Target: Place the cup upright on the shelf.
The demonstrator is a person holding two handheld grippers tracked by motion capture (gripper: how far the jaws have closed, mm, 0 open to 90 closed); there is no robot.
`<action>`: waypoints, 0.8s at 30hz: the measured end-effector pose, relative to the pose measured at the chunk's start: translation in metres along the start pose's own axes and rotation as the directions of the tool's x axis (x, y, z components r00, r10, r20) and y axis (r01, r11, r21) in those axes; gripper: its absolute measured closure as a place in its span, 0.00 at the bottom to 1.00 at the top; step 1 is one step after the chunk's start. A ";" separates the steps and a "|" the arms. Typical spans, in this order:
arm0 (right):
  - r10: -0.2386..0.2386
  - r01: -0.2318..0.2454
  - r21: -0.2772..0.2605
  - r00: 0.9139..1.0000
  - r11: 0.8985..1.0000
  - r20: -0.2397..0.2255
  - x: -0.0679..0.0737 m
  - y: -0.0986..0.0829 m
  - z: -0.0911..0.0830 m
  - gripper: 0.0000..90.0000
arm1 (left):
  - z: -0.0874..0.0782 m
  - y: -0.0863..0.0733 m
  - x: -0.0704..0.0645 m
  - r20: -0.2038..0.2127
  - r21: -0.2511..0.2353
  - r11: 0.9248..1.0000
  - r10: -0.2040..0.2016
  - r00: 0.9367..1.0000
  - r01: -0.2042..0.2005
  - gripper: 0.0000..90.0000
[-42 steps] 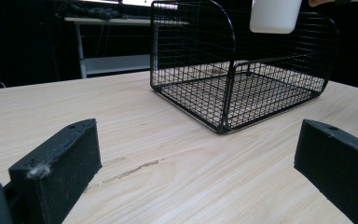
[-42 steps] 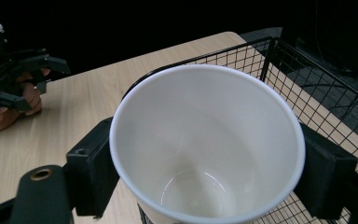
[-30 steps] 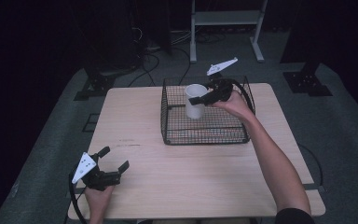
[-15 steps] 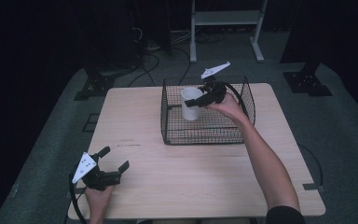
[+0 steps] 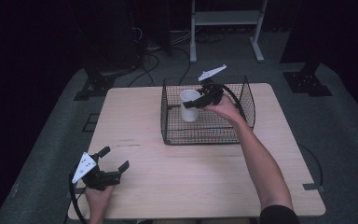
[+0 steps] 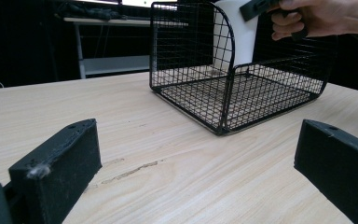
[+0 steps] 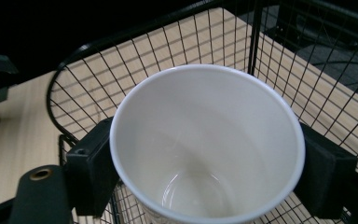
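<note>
Right gripper [image 5: 196,102] clenched on a plain white paper cup [image 5: 189,105], one black jaw pressed against each side of its wall just under the rim, as seen in the right gripper view, where the cup [image 7: 207,144] opens upright toward the camera and looks empty inside. Held within a black wire mesh basket [image 5: 242,123] with a rounded top rim, in its left half, nearer the far wall than the near one. Cannot tell whether the cup's base touches the basket floor or hangs just above it. Seen from the left gripper view, cup [image 6: 235,32] standing tall behind the mesh of the basket [image 6: 261,93], with the right hand [image 6: 321,16] wrapped around the gripper handle beside it.

Basket sitting on a light wooden bench [image 5: 135,116], toward the far edge and right of the middle, its far wall near that edge.

Left gripper [image 5: 114,161] released, jaws spread wide with nothing between them, resting low over the near left corner of the bench, well apart from the basket. Same open jaws framing bare wood in the left gripper view [image 6: 196,186], a faint scratch on the surface between them. Left hand [image 5: 98,198] at the near edge, cable looping off the bench beside it.
</note>
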State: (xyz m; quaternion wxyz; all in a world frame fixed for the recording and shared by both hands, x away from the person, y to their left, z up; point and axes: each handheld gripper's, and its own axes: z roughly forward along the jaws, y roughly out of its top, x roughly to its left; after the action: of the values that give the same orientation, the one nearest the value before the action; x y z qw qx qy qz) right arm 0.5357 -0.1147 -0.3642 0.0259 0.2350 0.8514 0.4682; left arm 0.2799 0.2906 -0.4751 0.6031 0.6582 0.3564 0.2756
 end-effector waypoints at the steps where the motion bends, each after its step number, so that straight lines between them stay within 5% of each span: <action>1: 0.001 -0.001 0.008 1.000 1.000 0.001 -0.001 -0.001 0.002 0.21 | 0.000 0.000 0.000 0.000 0.001 1.000 0.000 1.000 0.000 0.00; 24: 0.004 -0.008 0.118 0.999 0.993 0.036 -0.012 -0.014 0.026 0.21 | 0.000 0.000 0.001 -0.005 -0.002 1.000 0.000 1.000 0.000 0.00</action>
State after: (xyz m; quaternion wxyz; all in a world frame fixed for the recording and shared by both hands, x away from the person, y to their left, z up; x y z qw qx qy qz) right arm 0.5479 -0.1058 -0.3927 0.0256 0.2469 0.8764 0.4128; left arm 0.2800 0.2916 -0.4750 0.6028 0.6570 0.3577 0.2776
